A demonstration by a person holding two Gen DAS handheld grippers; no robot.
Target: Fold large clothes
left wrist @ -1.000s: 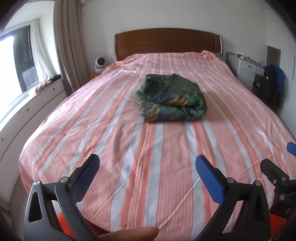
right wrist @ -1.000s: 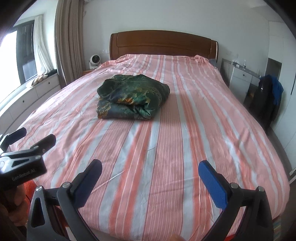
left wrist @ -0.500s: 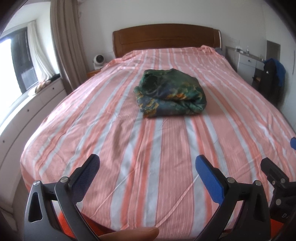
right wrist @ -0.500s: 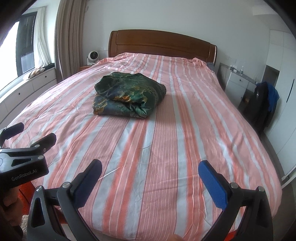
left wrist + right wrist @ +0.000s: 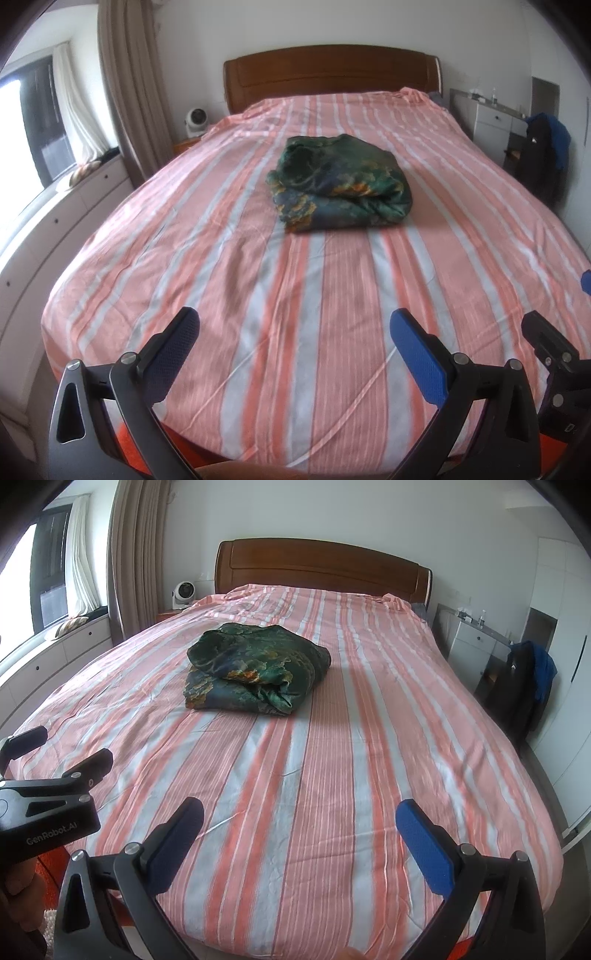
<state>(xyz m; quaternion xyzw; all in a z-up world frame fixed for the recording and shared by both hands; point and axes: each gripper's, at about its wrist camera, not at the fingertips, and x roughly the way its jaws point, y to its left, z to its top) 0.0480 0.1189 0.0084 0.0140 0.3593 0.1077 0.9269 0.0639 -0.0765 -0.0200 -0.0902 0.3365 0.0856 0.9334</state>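
Left wrist: folded garment (image 5: 340, 182) mid-bed (image 5: 221, 258).

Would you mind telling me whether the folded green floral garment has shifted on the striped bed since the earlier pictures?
No. The folded green floral garment lies on the same stripes of the pink striped bedsheet; only the cameras moved.

Striped bed (image 5: 258, 295), folded green garment (image 5: 340, 184) (mid-mattress)

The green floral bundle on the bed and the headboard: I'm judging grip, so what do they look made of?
The green floral folded garment looks like a thin satin or silky weave: it shows soft sheen and limp folds, so it may be slippery. The brown headboard looks like varnished wood, glossy along its edge.
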